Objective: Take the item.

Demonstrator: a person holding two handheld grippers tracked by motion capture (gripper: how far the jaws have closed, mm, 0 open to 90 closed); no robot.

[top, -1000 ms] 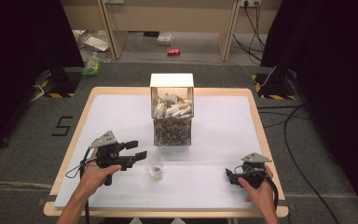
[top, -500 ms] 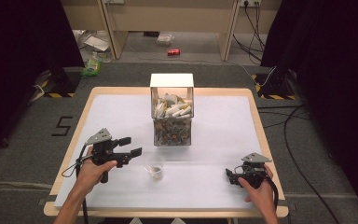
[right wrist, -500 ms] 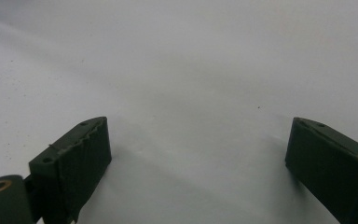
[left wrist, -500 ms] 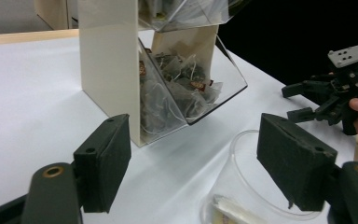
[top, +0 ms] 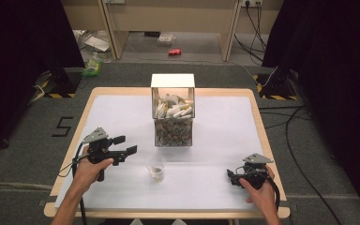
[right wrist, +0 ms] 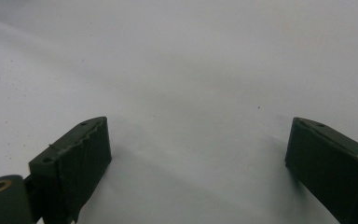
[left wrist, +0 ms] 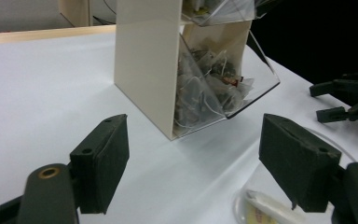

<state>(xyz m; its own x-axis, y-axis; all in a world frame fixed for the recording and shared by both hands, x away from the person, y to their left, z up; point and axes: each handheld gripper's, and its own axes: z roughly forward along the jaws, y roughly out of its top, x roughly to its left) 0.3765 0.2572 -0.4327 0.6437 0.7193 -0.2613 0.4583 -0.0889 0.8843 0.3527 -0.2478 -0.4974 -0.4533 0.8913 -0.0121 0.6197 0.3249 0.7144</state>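
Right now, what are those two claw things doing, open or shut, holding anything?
Left gripper: open, has just been opening, nothing between its jaws.
Right gripper: open, holding nothing.

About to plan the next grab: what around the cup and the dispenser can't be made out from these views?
- Packet in the clear cup: cut off by the left gripper view's bottom edge; print too blurred to read.
- Dispenser top: cut off by that view's upper edge.
- Lower-bin contents: too small in the high view to count.

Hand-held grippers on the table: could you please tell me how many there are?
2. The left hand-held gripper is at the table's left, beside the clear cup; the right hand-held gripper is near the front right corner.
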